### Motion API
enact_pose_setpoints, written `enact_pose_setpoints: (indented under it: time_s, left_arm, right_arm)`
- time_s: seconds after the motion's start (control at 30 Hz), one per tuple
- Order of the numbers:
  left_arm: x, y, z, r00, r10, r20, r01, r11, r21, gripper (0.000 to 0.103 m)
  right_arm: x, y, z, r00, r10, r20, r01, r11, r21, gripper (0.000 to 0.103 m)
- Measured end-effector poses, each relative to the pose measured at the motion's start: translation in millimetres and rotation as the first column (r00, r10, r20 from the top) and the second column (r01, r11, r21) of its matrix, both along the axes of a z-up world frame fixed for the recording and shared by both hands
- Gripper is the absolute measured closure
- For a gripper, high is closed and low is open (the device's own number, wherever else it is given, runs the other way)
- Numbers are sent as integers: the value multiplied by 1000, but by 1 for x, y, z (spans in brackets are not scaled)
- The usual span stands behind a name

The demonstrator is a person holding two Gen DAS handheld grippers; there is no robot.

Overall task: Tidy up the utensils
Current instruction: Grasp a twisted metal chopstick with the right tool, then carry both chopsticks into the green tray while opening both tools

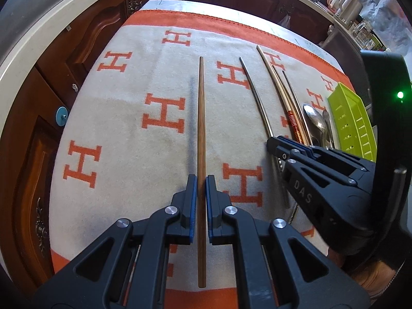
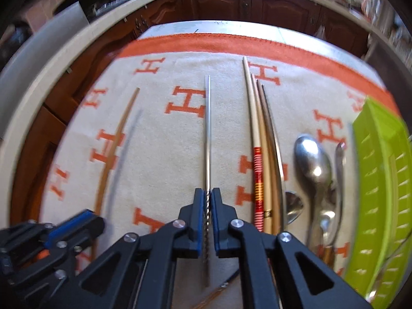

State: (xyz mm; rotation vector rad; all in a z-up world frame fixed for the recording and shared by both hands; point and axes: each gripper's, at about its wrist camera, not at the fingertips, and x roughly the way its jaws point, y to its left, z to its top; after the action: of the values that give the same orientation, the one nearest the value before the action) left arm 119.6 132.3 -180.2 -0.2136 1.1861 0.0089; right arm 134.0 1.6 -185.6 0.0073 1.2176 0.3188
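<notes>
Left gripper clamps a brown wooden chopstick, held above the cloth, shadow beside it. Right gripper clamps a steel chopstick with twisted grip. Bare cloth between them and leftward; right side crowded: bamboo chopsticks, spoons, green tray at the edge. Only the right view shows the twist.

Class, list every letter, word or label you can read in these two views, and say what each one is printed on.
"DAS": on the right hand-held gripper, along its finger.
"H": orange letter repeated across the cloth.
Nothing else legible; items on the far counter are too small to read.
</notes>
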Motion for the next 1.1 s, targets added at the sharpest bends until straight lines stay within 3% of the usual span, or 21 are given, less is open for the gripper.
enact_pose_setpoints:
  time_s: [0.13, 0.43, 0.73, 0.93, 1.1]
  left_arm:
    - [-2, -1, 5, 1000, 3, 8, -3, 1000, -2, 99]
    - [-7, -21, 24, 999, -26, 37, 27, 1000, -11, 99]
    - [-7, -88, 45, 991, -119, 63, 121, 992, -39, 99]
    - [-2, -140, 66, 981, -168, 97, 176, 981, -79, 99]
    - [11, -189, 80, 967, -232, 103, 243, 964, -112, 99]
  right_arm:
    - [-7, -10, 11, 1000, -15, -11, 16, 994, 106, 98]
    - [-35, -42, 51, 998, -42, 50, 30, 976, 217, 98]
    - [-64, -109, 81, 984, -142, 108, 107, 954, 281, 98]
    - [-85, -168, 103, 953, -248, 173, 187, 933, 309, 98]
    - [-99, -218, 114, 902, -355, 246, 275, 911, 307, 98]
